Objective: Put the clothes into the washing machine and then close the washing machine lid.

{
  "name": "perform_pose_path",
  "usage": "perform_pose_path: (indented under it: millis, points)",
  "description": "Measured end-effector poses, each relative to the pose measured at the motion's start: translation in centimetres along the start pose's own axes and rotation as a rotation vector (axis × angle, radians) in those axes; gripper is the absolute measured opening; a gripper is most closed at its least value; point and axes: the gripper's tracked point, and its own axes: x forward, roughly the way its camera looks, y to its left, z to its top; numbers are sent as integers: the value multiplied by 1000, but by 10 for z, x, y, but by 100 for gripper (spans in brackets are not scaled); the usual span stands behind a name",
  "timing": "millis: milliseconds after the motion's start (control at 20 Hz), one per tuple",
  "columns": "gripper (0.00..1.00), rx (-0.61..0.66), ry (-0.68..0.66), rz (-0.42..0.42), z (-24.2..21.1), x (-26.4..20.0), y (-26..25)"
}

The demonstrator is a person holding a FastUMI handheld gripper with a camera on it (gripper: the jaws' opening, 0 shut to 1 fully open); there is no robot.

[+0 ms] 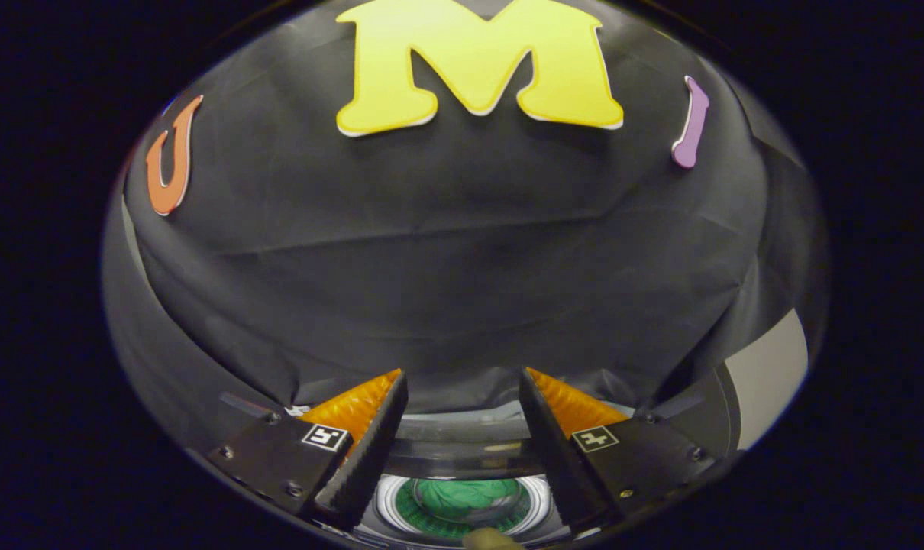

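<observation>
two fingers (378, 439) of the gripper (462, 451) sit closest to the lens, spread wide apart with open air between them, pressing on nothing. each one is a wedge with a ridged, toothed inner face, and each carries one small square marker of blocky black-and-white pattern on its flat mounting plate, so two markers in all, with no readable words on them.

biggest thing out ahead is the black cloth wall (447, 260), matte fabric, creased in long shallow folds, rising beyond the fingertips. off past the right finger there's a pale flat panel (767, 367) edged by a dark curved band; what it belongs to is hard to say.

down between the fingers, lower than their tips, is the washing machine (462, 451), seen from above: a dark glossy curved rim, then a bright ring round the opening, then a green perforated drum wall inside it. and there are the clothes (466, 495), one crumpled green bundle lying in the drum, soft and wrinkled. whether it is one garment or several can't be told. a small tan rounded shape (492, 539) sits right at the near edge below the drum, too cut off to identify.
</observation>
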Motion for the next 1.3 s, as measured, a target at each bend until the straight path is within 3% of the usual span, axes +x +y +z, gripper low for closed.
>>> perform_pose_path:
  millis: [600, 1300]
  points:
    - [94, -36, -48, 48, -23, -31, -1]
    - [94, -46, 11, 52, -98, -83, -4]
